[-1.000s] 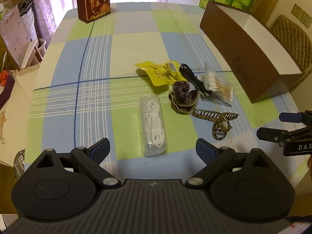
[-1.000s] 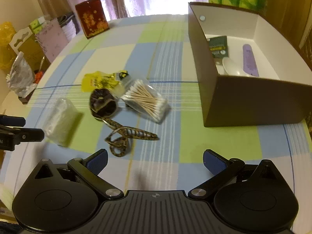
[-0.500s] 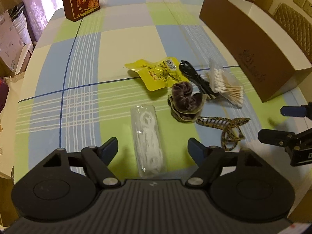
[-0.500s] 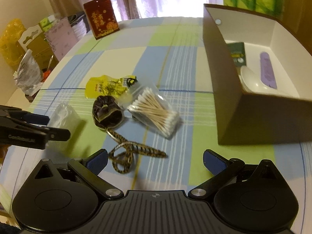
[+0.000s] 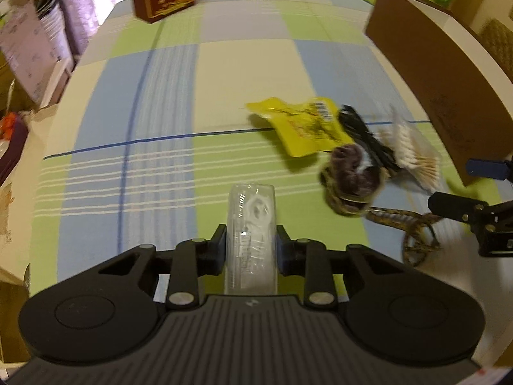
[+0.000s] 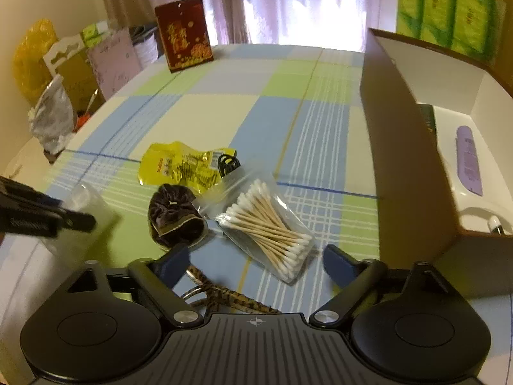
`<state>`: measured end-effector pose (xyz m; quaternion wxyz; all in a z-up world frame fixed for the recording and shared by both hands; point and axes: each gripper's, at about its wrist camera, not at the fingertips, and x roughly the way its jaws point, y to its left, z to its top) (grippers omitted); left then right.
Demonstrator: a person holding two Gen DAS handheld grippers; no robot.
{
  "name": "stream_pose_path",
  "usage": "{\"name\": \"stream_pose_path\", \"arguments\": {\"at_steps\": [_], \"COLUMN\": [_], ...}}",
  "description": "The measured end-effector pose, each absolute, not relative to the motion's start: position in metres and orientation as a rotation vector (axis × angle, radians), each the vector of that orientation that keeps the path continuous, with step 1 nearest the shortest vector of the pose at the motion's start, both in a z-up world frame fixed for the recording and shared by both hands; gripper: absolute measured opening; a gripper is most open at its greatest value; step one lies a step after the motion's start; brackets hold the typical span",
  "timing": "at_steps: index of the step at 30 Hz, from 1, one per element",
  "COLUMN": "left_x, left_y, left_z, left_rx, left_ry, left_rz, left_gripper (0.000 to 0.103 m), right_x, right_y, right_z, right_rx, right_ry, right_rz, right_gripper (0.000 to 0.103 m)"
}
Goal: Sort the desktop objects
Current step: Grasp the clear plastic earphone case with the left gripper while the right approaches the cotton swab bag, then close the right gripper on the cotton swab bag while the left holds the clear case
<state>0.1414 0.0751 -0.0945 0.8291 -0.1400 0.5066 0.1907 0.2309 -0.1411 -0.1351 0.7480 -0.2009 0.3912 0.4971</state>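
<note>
My left gripper (image 5: 251,245) is closing on a clear packet of white items (image 5: 250,224), its pads touching both long sides on the checked tablecloth (image 5: 224,73). To the right lie a yellow snack packet (image 5: 304,125), a brown scrunchie (image 5: 352,176), a bag of cotton swabs (image 5: 413,154) and a leopard-print hair clip (image 5: 413,227). My right gripper (image 6: 256,263) is wide and closing slightly. The near end of the cotton swab bag (image 6: 266,224) and the hair clip (image 6: 224,295) lie between its fingers, untouched by the pads.
A brown box (image 6: 407,160) with a white inside stands at the right, holding a purple item (image 6: 469,163) and a white object (image 6: 474,211). A red box (image 6: 184,32) stands at the far edge. Bags and cartons (image 6: 54,118) crowd the left side.
The left gripper came down over the clear packet and its jaws narrowed onto it. The right gripper moved forward over the hair clip toward the swab bag, jaws narrowing a little.
</note>
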Motion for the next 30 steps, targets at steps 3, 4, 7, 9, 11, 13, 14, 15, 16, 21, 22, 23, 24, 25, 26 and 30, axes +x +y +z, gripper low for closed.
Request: {"name": "stream_pose_path", "arguments": {"at_steps": [3,4,7,9,11,13,14,15,16,21,22,23,24,25,26,30], "left_x": [0.136,0.134,0.13,0.131,0.132,0.132,0.133,0.133,0.133,0.133,0.133,0.133,0.133,0.133,0.133,0.131], "left_y": [0.084,0.087,0.091,0.091,0.09,0.089,0.088,0.088,0.089,0.09,0.09,0.09,0.09,0.089,0.089,0.082], "left_z": [-0.094,-0.094,-0.094,-0.095,-0.096,-0.096,-0.097,-0.097,-0.098,-0.1,-0.1,-0.1,-0.1,-0.1,-0.1,-0.1], "left_rx": [-0.313,-0.317,-0.323,-0.322,-0.317,-0.309,-0.306,-0.305,-0.306,-0.311,-0.31,-0.309,-0.309,-0.31,-0.312,-0.311], "left_ry": [1.077,1.078,1.079,1.085,1.088,1.092,1.093,1.095,1.095,1.098,1.098,1.098,1.098,1.099,1.1,1.103], "left_rz": [0.433,0.441,0.452,0.455,0.455,0.452,0.452,0.452,0.452,0.45,0.45,0.448,0.445,0.44,0.435,0.408], "left_gripper": [0.025,0.025,0.025,0.025,0.025,0.026,0.026,0.026,0.025,0.025,0.025,0.025,0.025,0.025,0.025,0.025], "right_x": [0.231,0.231,0.231,0.231,0.233,0.237,0.238,0.239,0.24,0.24,0.24,0.239,0.239,0.24,0.239,0.239], "right_y": [-0.134,-0.131,-0.124,-0.12,-0.118,-0.117,-0.118,-0.119,-0.121,-0.138,-0.143,-0.147,-0.152,-0.158,-0.163,-0.192], "right_z": [-0.142,-0.145,-0.153,-0.158,-0.162,-0.164,-0.164,-0.164,-0.163,-0.146,-0.141,-0.137,-0.133,-0.13,-0.129,-0.129], "right_rx": [-0.475,-0.49,-0.534,-0.566,-0.582,-0.598,-0.595,-0.586,-0.577,-0.511,-0.501,-0.494,-0.491,-0.489,-0.491,-0.527], "right_ry": [0.822,0.813,0.774,0.754,0.757,0.774,0.781,0.786,0.791,0.805,0.805,0.806,0.816,0.827,0.838,0.899], "right_rz": [1.08,1.077,1.07,1.063,1.063,1.062,1.061,1.058,1.054,1.044,1.039,1.034,1.03,1.024,1.015,0.959], "right_gripper": [0.08,0.08,0.077,0.073,0.058,0.037,0.03,0.028,0.026,0.024,0.024,0.024,0.024,0.024,0.024,0.024]}}
